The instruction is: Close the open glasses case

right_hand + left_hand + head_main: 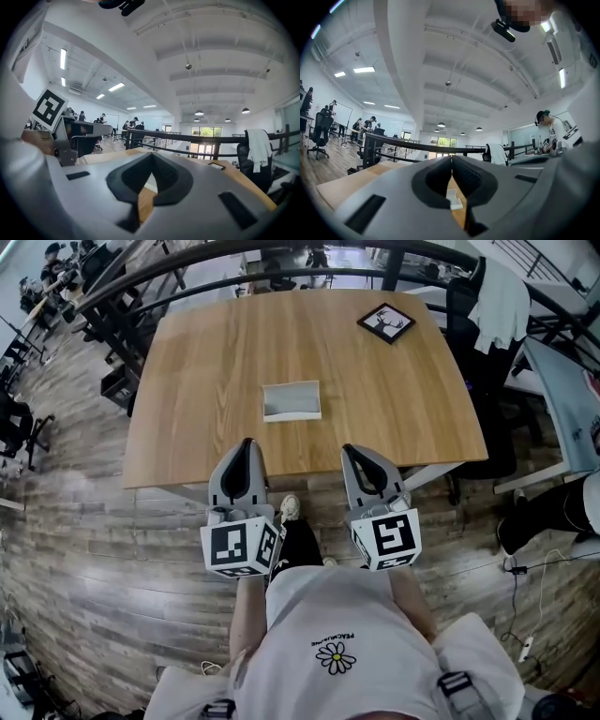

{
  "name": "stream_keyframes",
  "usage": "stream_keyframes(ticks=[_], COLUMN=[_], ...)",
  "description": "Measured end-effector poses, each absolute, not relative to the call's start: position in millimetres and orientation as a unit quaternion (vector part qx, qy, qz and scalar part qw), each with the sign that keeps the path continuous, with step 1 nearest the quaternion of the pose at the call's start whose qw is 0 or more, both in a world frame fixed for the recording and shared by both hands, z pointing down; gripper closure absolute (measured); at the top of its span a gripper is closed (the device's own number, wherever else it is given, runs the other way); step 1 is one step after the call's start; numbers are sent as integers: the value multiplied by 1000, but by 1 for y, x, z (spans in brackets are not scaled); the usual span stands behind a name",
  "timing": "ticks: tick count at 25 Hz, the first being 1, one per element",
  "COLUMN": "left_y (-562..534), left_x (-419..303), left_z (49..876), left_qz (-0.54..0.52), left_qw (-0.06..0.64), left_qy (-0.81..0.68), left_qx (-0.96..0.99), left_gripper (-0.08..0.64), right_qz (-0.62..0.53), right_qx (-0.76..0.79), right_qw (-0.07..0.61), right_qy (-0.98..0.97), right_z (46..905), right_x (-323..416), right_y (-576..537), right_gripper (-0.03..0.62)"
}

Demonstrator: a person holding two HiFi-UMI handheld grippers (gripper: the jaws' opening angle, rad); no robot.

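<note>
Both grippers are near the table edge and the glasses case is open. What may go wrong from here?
1. The glasses case lies loose on the table; a push on its lid may slide it instead of closing it.
2. The left gripper and right gripper are shut and close to the table's near edge, so they may bump it.

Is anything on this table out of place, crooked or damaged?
Nothing looks spilled or damaged. The glasses case lies open near the front edge of the table. Only the black picture frame at the far right corner sits askew.
</note>
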State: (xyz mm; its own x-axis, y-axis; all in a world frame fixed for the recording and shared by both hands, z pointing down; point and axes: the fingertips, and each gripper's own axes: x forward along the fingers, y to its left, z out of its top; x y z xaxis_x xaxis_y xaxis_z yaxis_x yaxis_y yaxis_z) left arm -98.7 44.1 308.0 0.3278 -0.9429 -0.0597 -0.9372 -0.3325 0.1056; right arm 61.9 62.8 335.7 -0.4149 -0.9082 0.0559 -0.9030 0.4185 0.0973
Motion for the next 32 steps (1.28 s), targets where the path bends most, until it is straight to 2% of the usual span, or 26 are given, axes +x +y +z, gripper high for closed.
stream_keyframes(ticks=[10,18,23,32], left_y=[-89,-188,-223,-233], left_x=[-111,-120,-121,-109], left_z=[297,302,312,320], left_qz=[-67,-34,-29,-11], left_qw=[29,51,70,85], left_qy=[-536,-505,-501,-529], left_qx=[841,861,862,844], left_gripper=[541,541,541,540], right_qz=[-48,-53,-65,-38], right_qx=[578,583,604,588], right_qw=[36,73,87,57], right_qy=[-814,-808,-790,-806], right_z=[306,295,297,303], right_x=[46,14,28,40], right_y=[-62,-151,-186,-215], right_gripper=[584,584,585,584])
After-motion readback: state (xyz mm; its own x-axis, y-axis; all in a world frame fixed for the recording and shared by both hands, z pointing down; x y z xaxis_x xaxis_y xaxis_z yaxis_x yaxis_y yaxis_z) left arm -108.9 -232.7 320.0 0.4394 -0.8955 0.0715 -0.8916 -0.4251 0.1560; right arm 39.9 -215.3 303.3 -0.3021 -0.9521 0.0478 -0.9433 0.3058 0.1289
